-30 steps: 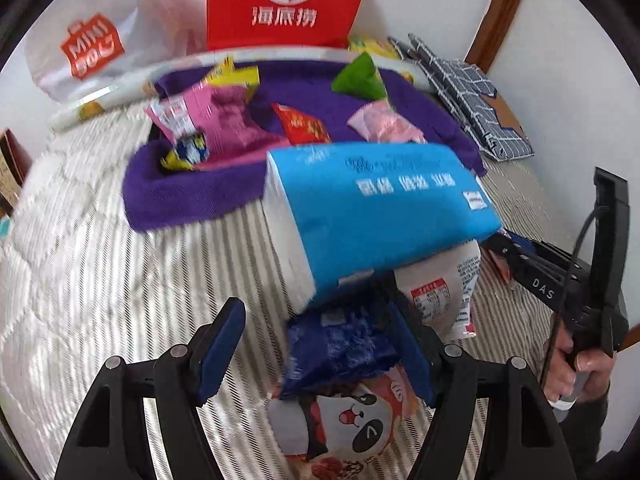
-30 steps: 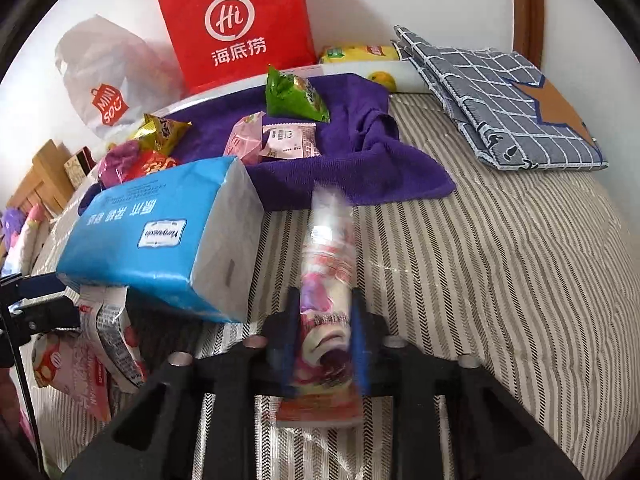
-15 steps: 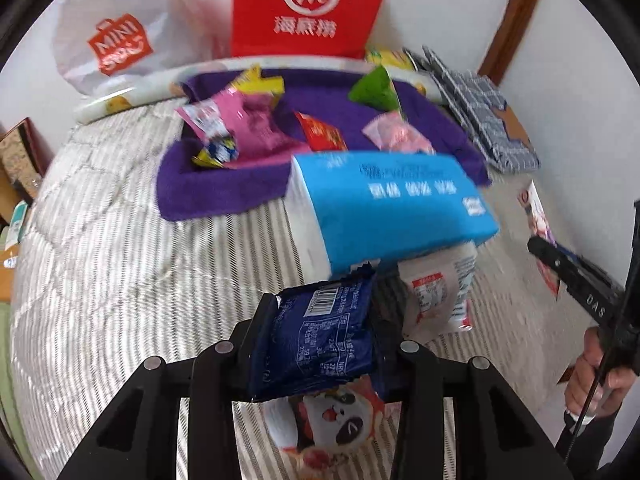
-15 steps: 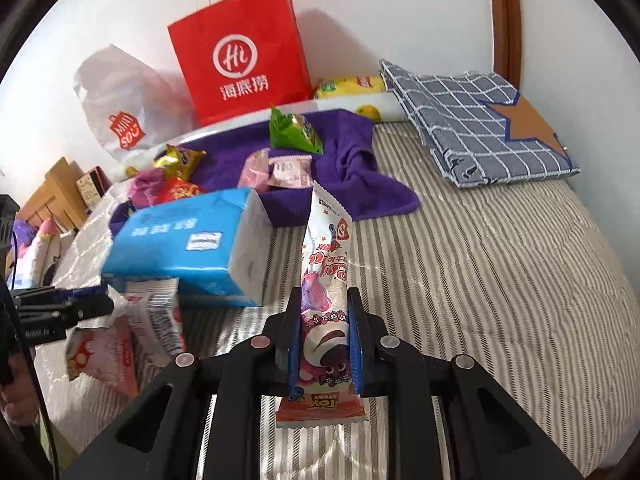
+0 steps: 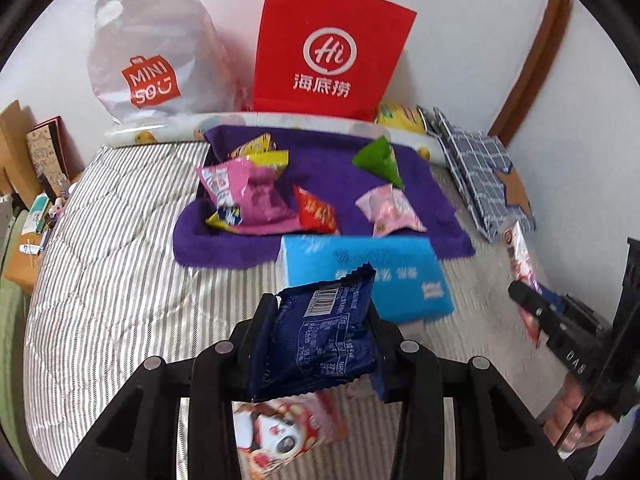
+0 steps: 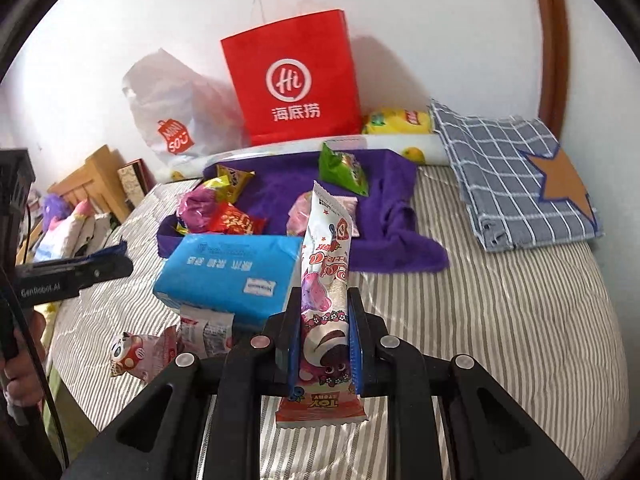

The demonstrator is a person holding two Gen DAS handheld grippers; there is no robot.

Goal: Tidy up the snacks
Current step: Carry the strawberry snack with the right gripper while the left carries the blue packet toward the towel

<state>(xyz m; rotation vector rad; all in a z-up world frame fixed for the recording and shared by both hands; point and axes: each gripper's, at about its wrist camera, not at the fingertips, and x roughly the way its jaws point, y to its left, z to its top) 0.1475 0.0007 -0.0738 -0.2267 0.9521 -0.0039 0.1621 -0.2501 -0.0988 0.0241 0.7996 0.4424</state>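
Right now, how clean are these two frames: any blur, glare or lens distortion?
Left wrist view: strong fisheye bending with dark corners; the blue tissue pack and the bed's striped cover smear with motion blur, while the dark blue snack packet stays sharp. Right wrist view: same bending, crisper; soft daylight, slight sheen on the Toy Story snack bar.

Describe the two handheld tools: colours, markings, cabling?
Both are black plastic linkages with silver pivot pins and blue finger pads. The left tool has "GenRobot AI" printed white on its side in the right wrist view, with a thin black cable. The right tool shows partial white lettering and a similar cable.
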